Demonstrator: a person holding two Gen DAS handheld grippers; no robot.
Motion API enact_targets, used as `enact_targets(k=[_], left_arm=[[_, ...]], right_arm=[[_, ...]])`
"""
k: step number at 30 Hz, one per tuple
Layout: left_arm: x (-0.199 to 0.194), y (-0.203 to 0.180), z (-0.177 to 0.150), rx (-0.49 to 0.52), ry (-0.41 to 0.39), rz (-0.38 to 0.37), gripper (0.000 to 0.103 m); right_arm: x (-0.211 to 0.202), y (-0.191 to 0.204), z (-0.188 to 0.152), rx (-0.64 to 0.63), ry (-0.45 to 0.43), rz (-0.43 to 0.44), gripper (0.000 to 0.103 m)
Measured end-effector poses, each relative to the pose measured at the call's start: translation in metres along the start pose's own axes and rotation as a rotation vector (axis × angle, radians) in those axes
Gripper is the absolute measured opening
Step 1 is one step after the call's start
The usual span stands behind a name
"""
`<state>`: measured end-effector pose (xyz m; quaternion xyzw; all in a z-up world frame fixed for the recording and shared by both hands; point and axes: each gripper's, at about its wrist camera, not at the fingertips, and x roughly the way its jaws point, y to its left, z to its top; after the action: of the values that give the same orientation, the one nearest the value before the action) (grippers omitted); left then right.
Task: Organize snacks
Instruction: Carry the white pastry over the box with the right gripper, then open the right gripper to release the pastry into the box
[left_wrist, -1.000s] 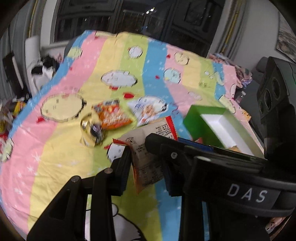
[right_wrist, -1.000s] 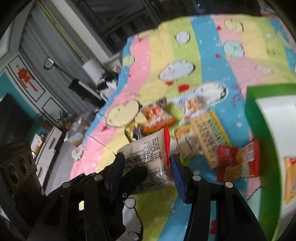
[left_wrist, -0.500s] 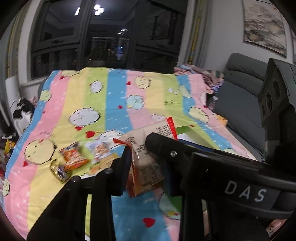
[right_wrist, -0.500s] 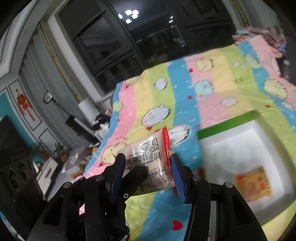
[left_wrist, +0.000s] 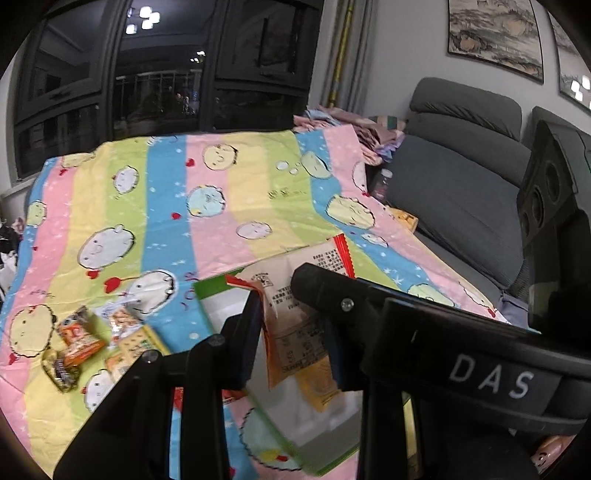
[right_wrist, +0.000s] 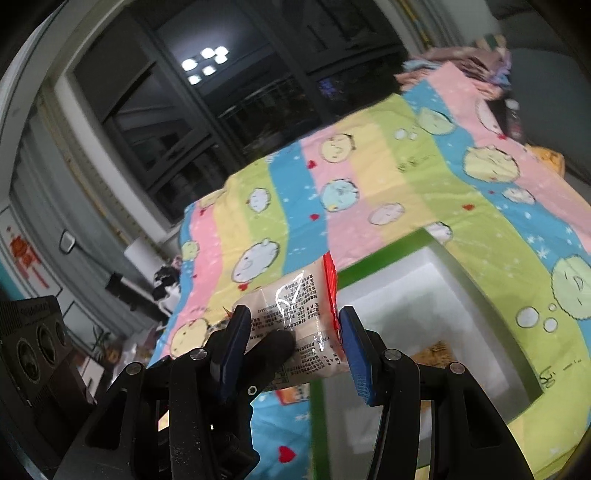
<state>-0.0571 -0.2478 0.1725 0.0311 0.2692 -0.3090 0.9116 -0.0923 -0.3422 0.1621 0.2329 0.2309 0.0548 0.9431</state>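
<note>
Both the left gripper (left_wrist: 291, 332) and right gripper (right_wrist: 291, 336) clamp one snack packet (right_wrist: 295, 317). Left of them loose snacks (left_wrist: 81, 339) litter the striped blanket (left_wrist: 221, 192). The green-rimmed box (right_wrist: 380, 258), earlier off to the right, now lies directly beneath.

Both wrist cameras look down along their grippers, close above the striped blanket (left_wrist: 229, 206), sharing the green-rimmed box (right_wrist: 373, 258).

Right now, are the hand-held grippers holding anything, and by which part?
Both hold one snack packet above the green box. The right hand-held gripper clamps its two side edges; the left hand-held gripper pinches its near end.
</note>
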Motion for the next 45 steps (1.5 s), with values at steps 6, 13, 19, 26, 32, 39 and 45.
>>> enact_targets(k=[6,13,19,26,32,39,45], left_arm=[[0.03,-0.014,-0.003,0.012,0.079,-0.027,0.03],[0.071,-0.017,-0.013,-0.024,0.194,-0.06,0.03],[0.1,-0.015,-0.023,-0.067,0.293,-0.082,0.03],[0.117,-0.014,-0.033,-0.103,0.353,-0.093,0.03],[0.122,-0.015,-0.037,-0.121,0.379,-0.089,0.031],[0.101,0.001,-0.026,-0.188,0.337,-0.108,0.049],[0.05,0.035,-0.015,-0.232,0.225,-0.067,0.074]], right_arm=[[0.009,-0.034,0.002,0.058,0.046,-0.038,0.053],[0.031,-0.071,-0.001,0.133,0.138,-0.094,0.053],[0.049,-0.095,-0.006,0.197,0.208,-0.131,0.053],[0.062,-0.107,-0.01,0.227,0.267,-0.182,0.053],[0.068,-0.11,-0.012,0.228,0.284,-0.258,0.053],[0.049,-0.098,-0.005,0.192,0.174,-0.26,0.061],[0.034,-0.073,0.002,0.12,0.097,-0.216,0.072]])
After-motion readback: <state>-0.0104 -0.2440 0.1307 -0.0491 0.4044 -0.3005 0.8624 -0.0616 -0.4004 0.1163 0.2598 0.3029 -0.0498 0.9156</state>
